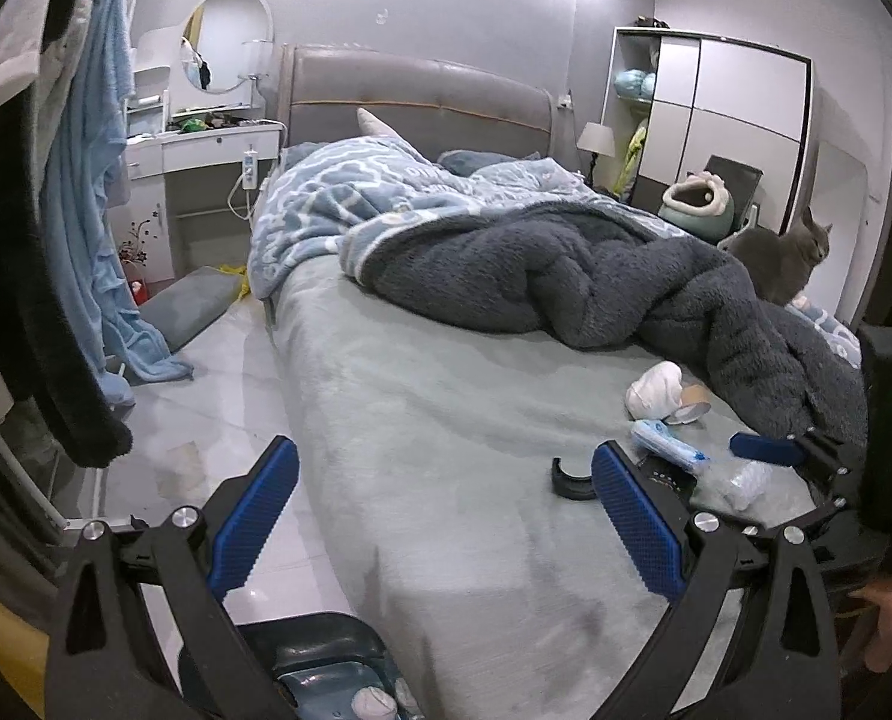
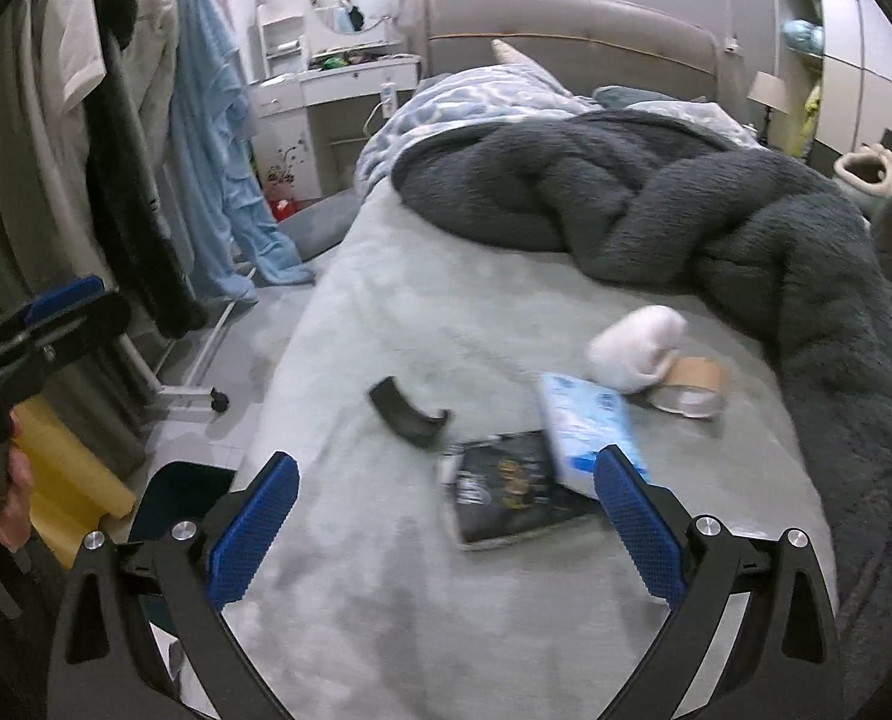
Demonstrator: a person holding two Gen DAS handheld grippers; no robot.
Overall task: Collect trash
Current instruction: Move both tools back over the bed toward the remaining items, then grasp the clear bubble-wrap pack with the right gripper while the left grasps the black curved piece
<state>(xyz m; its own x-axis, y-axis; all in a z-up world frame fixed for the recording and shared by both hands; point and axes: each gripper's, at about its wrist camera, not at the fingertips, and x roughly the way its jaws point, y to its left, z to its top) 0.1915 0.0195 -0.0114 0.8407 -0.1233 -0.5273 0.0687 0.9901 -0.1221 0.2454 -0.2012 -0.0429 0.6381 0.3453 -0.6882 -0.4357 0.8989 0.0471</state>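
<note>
So over on the far left there was a clothes rack [image 2: 116, 120] with a light blue robe [image 2: 212, 120] hanging off it, and low down by the foot of the bed sat a dark blue bin [image 1: 326, 654] with what looked like a couple of crumpled white bits in it, hard to tell exactly what. The left gripper [image 1: 446, 516] hung over that bed corner, jaws spread wide and holding nothing, and in the right wrist view you could see a hand [image 2: 2, 498] wrapped around its handle at the left edge. The trash itself was all sitting on the grey-green bed [image 2: 416, 330], toward its right side: a curved black plastic piece [image 2: 407, 411], then a dark flat packet [image 2: 512, 489] with a blue and white wrapper [image 2: 584, 426] lying partly over it, and just past those a white wad [image 2: 635, 348] touching a tape roll [image 2: 692, 387]. The left view also showed a crumpled clear plastic bit [image 1: 740, 480] near the right gripper's tip. The right gripper [image 2: 446, 516] was pointed at that pile from just short of it, also wide open and empty, right finger overlapping the wrapper in view. A dark fuzzy blanket [image 2: 686, 204] was bunched up behind everything, and a grey cat [image 1: 788, 258] sat at the far right edge of the bed.
</note>
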